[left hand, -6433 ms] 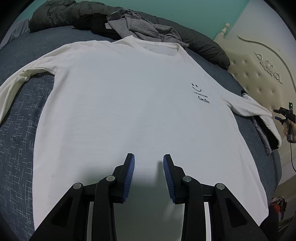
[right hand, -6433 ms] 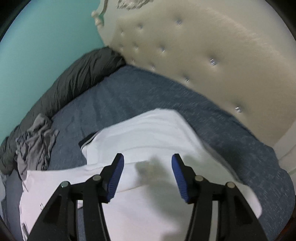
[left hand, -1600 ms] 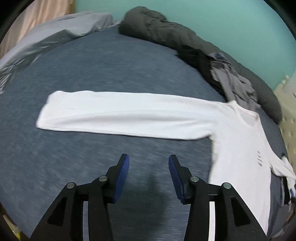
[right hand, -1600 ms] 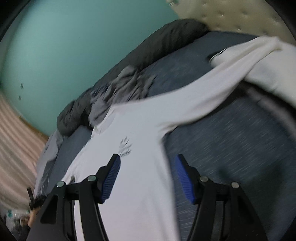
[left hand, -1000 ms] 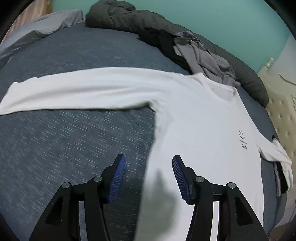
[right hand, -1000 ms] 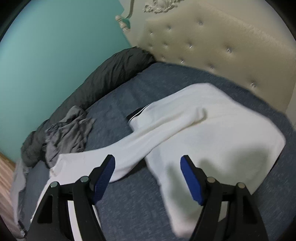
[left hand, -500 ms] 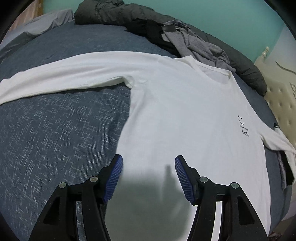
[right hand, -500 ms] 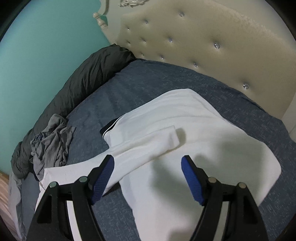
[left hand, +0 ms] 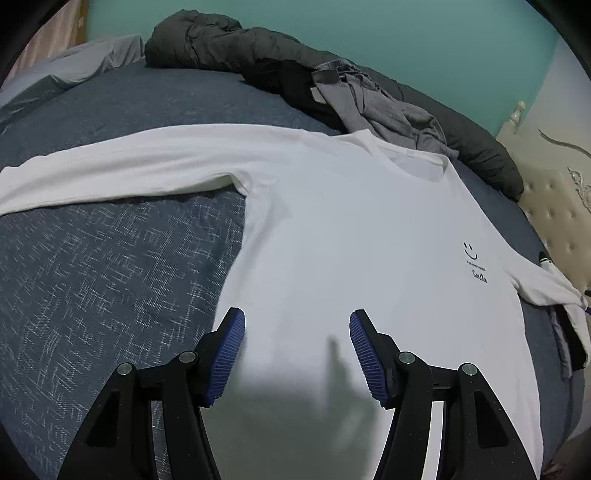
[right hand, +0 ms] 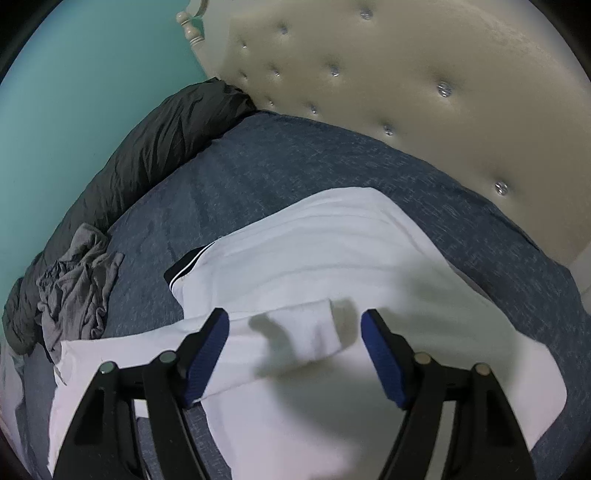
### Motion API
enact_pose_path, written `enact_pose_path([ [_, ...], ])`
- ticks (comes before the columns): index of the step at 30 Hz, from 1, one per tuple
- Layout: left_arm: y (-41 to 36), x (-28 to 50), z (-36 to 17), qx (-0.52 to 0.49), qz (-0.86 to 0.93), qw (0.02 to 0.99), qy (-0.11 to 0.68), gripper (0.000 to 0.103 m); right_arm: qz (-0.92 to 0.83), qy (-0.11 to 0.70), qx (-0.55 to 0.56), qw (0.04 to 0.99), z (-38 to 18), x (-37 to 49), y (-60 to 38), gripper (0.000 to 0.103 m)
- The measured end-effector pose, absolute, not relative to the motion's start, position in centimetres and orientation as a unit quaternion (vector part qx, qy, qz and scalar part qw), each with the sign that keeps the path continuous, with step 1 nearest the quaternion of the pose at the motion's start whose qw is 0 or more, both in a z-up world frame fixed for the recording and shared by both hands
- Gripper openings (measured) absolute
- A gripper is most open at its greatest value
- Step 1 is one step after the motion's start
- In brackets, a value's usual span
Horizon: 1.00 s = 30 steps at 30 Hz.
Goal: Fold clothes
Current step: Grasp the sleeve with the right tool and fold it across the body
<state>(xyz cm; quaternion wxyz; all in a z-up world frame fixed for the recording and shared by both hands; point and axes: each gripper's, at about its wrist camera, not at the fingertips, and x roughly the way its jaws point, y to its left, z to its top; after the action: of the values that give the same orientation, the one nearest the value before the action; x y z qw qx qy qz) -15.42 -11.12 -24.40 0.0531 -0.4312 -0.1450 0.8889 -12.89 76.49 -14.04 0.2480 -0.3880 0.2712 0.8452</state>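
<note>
White shirt (left hand: 351,229) flat, jaws apart above

bedroom | bed with blue bedspread (left hand: 110,266) | tufted cream headboard (right hand: 424,92) | teal wall (right hand: 92,74)

A white long-sleeved shirt (left hand: 332,229) bearing a small black smiley face and script (left hand: 474,263) lies on a blue bedspread (left hand: 110,266) flecked with pale crosshatch threads. A charcoal duvet (left hand: 229,48) and a crumpled grey garment (left hand: 380,107) sit against a teal wall (left hand: 369,33). A white folded garment (right hand: 332,251) shows a black-and-white trimmed edge (right hand: 181,271) before a cream tufted headboard (right hand: 424,74) with silver studs. Both black grippers carry ribbed blue pads (left hand: 229,354).
</note>
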Motion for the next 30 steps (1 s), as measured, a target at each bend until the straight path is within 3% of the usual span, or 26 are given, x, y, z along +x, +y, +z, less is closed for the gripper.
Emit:
enact_pose_path([
  [5,-11.6,-15.3,-24.6,-0.432,0.886,0.055,-0.156,0.063,0.851,0.228,-0.403,0.247,-14.4,-13.5,75.2,0.015],
  [7,-11.7,-15.3,-24.6,-0.432,0.886,0.054,-0.156,0.063,0.856,0.207,-0.406,0.247,-14.2,-13.6,74.5,0.011],
  [24,-11.2,-13.8,-23.7,-0.423,0.889,0.075,-0.158,0.063,0.919,0.144,-0.349,0.111,-3.5,-17.7,60.0,0.008],
  [30,-12.1,-12.3,-23.4,-0.418,0.888,0.086,-0.169,0.063,0.932,0.13,-0.339,0.01,-0.3,-20.3,49.1,0.008],
])
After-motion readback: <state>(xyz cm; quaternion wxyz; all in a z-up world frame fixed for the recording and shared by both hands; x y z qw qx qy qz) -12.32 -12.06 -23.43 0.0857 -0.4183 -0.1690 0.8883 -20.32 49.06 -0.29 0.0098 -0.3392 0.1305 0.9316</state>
